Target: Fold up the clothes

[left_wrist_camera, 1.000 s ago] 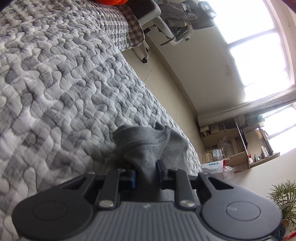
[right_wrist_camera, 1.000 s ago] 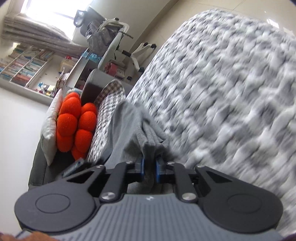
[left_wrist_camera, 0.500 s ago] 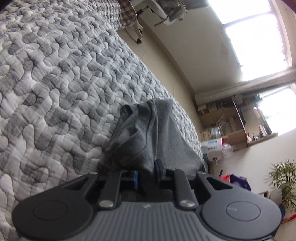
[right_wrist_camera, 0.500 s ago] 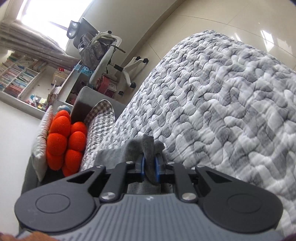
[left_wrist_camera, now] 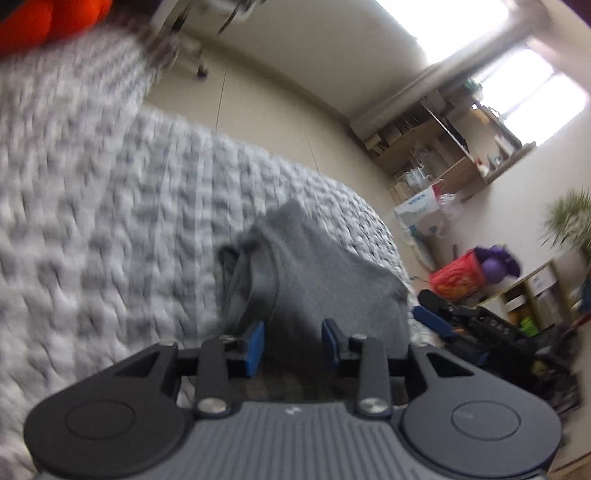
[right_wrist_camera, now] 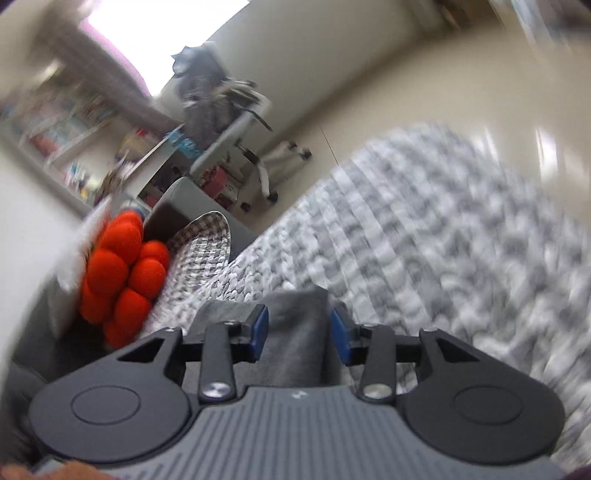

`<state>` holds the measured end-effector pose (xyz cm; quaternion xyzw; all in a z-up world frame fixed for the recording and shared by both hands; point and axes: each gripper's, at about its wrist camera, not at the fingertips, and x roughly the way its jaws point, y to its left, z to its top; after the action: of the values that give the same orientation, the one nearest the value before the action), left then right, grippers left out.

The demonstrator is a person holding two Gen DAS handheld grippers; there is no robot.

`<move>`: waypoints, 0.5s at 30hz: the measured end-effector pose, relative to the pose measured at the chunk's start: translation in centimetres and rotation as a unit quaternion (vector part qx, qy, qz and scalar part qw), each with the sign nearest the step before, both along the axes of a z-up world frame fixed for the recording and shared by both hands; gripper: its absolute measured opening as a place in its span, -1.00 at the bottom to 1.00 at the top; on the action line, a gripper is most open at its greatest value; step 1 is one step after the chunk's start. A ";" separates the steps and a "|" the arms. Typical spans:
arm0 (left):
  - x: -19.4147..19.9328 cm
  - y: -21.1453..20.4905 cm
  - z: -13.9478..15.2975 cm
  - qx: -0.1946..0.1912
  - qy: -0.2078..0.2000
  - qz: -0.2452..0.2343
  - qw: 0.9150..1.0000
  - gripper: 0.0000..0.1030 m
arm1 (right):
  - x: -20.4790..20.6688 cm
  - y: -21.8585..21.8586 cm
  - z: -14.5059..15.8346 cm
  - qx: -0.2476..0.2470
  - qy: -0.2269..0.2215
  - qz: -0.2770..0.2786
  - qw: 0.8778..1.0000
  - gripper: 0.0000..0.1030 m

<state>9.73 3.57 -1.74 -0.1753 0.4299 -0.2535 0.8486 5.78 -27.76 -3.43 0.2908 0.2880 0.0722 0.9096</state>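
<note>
Quilt (left_wrist_camera: 92,229), grey and white, fills the left of the left wrist view, blurred. At far left an orange cushion (left_wrist_camera: 48,18) shows in the top corner. Right of middle, a grey garment (left_wrist_camera: 325,273) lies bunched on the quilt near its edge, a folded lip turned toward the left. The left gripper (left_wrist_camera: 291,347) hangs just over the near end of the garment. Its jaws are opening: the blue pads (left_wrist_camera: 255,347) stand spread, with cloth in the gap, and neither pad presses on it. Farther right, beyond the bed, stand wooden shelves (left_wrist_camera: 443,162), a red bag (left_wrist_camera: 460,277) on the floor and a plant (left_wrist_camera: 569,225) at the far right.

In the right wrist view, the orange cushion (right_wrist_camera: 122,277) sits at left, against a checked pillow (right_wrist_camera: 203,247). A desk chair (right_wrist_camera: 236,125) stands far behind, left of middle. The right gripper (right_wrist_camera: 300,334) is in the middle, jaws opening too, pads (right_wrist_camera: 260,332) apart. The garment (right_wrist_camera: 295,343) lies between them as a flat grey band; cloth sits close to the left pad, but I cannot tell whether it touches, and a clear gap shows at the right one. The quilt (right_wrist_camera: 443,240) spreads to the right, blurred.
</note>
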 end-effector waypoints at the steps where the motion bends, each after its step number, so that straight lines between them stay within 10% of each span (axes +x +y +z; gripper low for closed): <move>1: 0.1 -0.5 0.6 0.022 -0.022 -0.001 1.000 -0.34 | -0.1 1.2 0.2 -0.032 -0.015 0.014 0.999 -0.18; 8: 1.1 -1.8 1.3 0.033 -0.116 -0.011 0.993 -0.34 | 0.1 6.9 -0.9 -0.203 -0.080 0.052 0.974 -0.18; 15: 3.6 -5.3 -1.6 0.000 -0.128 -0.032 0.991 -0.35 | 2.1 7.6 -3.1 -0.245 -0.079 0.061 0.964 -0.18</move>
<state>13.33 -1.70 -3.38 -0.1272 0.3234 -0.3010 0.8881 7.84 -20.20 -6.52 0.0348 0.2412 0.0772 0.9668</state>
